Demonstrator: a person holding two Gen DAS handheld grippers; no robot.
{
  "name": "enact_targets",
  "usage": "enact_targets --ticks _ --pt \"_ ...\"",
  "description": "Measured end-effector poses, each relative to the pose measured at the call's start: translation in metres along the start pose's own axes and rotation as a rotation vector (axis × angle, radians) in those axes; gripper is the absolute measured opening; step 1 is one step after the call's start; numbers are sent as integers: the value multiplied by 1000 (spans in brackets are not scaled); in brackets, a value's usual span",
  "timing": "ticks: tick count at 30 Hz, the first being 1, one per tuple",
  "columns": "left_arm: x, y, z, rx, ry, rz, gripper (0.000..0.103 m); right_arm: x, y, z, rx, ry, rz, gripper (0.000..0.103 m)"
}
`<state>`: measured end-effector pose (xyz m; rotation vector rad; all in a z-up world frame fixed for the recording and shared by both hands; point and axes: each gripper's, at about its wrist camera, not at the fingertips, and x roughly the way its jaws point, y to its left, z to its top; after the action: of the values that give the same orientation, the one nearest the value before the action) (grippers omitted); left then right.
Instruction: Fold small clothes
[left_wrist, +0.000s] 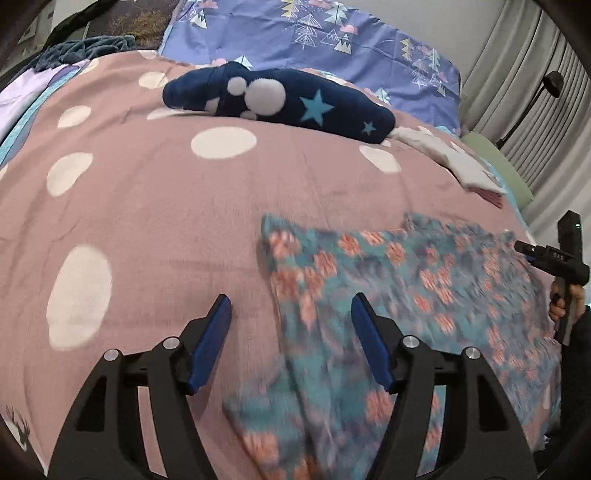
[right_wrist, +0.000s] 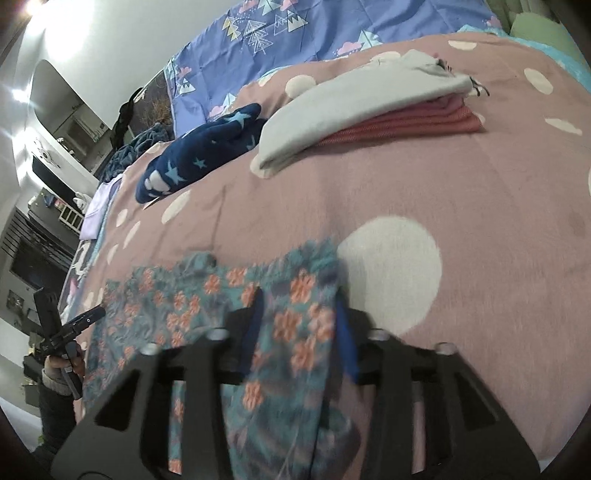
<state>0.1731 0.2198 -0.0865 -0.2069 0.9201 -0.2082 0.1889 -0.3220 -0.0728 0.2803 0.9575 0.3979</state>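
Observation:
A teal garment with orange flowers lies spread on the pink dotted bedspread. My left gripper hovers open over the garment's left edge, nothing pinched between its blue pads. In the right wrist view the same garment runs up between the fingers of my right gripper, whose pads close on a bunched fold at its right end. Each gripper shows in the other's view: the right one in a hand at the far right, the left one at the far left.
A navy fleece piece with stars and white spots lies further back on the bed. A folded stack, grey on top of red, sits at the back right. A blue patterned pillow lies behind; curtains hang at the right.

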Motion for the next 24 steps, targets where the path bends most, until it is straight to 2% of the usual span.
enact_targets --ticks 1,2,3,4,8,10,12,14,16,17,18,19,20,21,22,23,24 --pt "3 1 6 -10 -4 -7 65 1 -2 3 9 -5 7 3" --pt "5 1 10 -21 -6 -18 43 1 -3 5 21 -6 26 3" --pt "7 3 15 -38 -4 -46 3 -1 -4 7 37 -11 53 3" --pt "8 4 21 -57 -3 -81 2 -7 -4 8 38 -37 75 3" --pt "-17 -13 25 0 -121 -86 1 -34 1 10 27 -139 154 3" --pt "-24 -13 28 16 -158 -56 1 -35 -2 12 27 -164 152 3" --pt "-16 -9 30 16 -136 -14 2 -19 -8 14 38 -131 124 4" --pt "5 -5 25 19 -62 32 4 0 -16 12 64 -76 88 9" --pt "17 -4 17 35 -21 69 9 6 -22 6 82 -69 77 9" --pt "16 -4 13 42 -26 76 15 3 -24 3 92 -74 88 9" --pt "11 -7 10 52 -35 84 26 -3 -27 0 107 -79 102 9" --pt "6 -10 8 61 -36 101 31 -10 -29 -2 113 -83 100 12" --pt "0 -15 7 81 -40 140 39 -16 -31 -4 114 -89 93 14" --pt "-9 -26 5 123 -54 196 39 -23 -32 -6 110 -93 85 14" --pt "-16 -35 3 152 -67 212 39 -33 -35 -10 104 -95 81 14" --pt "-25 -48 1 184 -83 203 39 -39 -36 -12 102 -93 86 14" --pt "-38 -71 -3 220 -103 155 39 -44 -38 -16 99 -89 98 14"
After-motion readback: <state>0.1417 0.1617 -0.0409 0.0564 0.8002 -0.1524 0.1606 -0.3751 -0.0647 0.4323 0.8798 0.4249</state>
